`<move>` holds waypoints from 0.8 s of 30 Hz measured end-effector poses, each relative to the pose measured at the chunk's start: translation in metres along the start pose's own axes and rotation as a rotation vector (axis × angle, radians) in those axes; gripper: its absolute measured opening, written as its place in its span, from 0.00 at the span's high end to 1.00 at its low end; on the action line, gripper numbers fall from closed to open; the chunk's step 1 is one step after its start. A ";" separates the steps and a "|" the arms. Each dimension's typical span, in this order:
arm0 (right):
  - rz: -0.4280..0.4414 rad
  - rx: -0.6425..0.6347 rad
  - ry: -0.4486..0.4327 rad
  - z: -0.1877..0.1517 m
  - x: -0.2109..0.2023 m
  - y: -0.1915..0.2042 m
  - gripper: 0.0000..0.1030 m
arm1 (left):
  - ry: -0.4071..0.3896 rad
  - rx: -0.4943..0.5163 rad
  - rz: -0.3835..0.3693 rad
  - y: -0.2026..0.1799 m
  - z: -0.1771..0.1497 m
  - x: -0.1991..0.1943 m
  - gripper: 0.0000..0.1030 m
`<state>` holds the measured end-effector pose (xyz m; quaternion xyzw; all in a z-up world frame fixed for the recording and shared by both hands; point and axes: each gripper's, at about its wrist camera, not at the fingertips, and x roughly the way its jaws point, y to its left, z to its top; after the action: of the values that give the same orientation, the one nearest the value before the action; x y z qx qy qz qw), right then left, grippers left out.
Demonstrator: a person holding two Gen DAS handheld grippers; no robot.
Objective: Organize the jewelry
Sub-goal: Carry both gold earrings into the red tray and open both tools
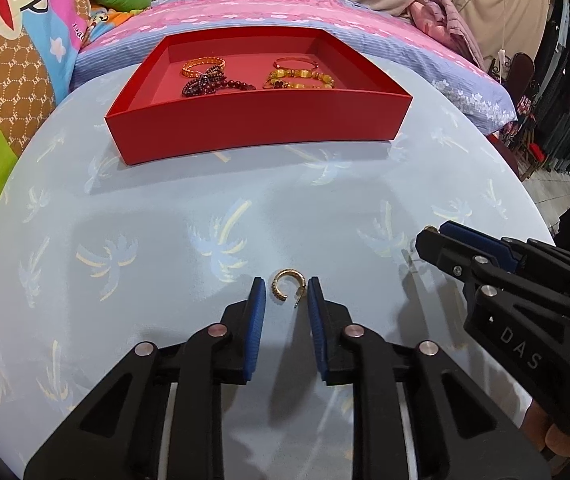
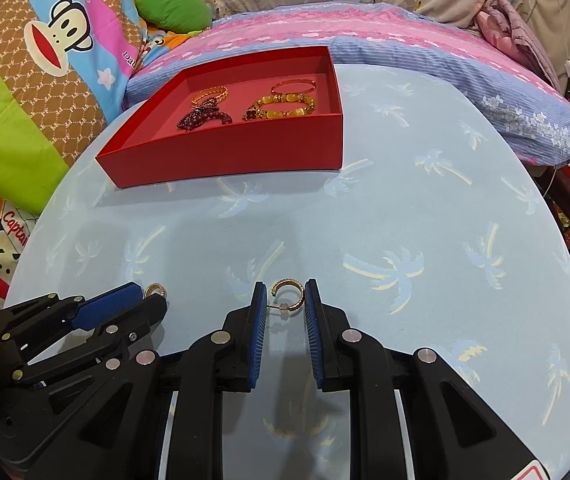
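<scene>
A: Any writing to read?

B: Close by, white letters "DAS" on the black body of the right claw, seen from the left camera. Farther off, the cartoon-monkey blanket carries "Capta…", cut off at the edge, and a repeated "PF" pattern.

A: What sits near the claws?

B: Two gold hoop earrings on the pale blue tablecloth with its palm-tree print. One earring lies between the blue pads of the left claw; the other earring lies between the pads of the right claw. The two claws sit side by side — each shows in the other's camera.

A: Are they gripping?

B: Both stand apart, a narrow gap each. The right pad looks to be touching each hoop, but neither claw is clamped shut on its earring.

A: And beyond?

B: A shallow red tray well past the claws, toward the table's far edge. Inside lie a gold bangle with dark red beads on the left, and a thin bangle with a yellow bead bracelet on the right. Behind it — a pink and blue pillow and a green cushion.
</scene>
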<state>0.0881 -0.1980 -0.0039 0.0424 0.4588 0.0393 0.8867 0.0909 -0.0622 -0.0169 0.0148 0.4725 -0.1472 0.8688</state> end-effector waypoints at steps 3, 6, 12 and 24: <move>0.001 -0.002 0.001 0.000 0.001 0.001 0.82 | -0.002 0.009 0.009 -0.001 0.000 0.001 0.83; 0.003 -0.003 0.001 -0.001 0.000 0.001 0.82 | -0.004 0.018 0.018 -0.003 0.000 0.001 0.83; 0.010 -0.002 -0.005 0.001 -0.003 0.002 0.82 | -0.007 0.006 0.021 -0.002 0.003 -0.005 0.84; 0.069 -0.022 -0.086 0.041 -0.026 0.016 0.82 | -0.082 -0.027 0.010 0.008 0.045 -0.035 0.84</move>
<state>0.1062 -0.1861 0.0431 0.0503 0.4181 0.0731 0.9041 0.1118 -0.0540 0.0358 -0.0007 0.4385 -0.1371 0.8882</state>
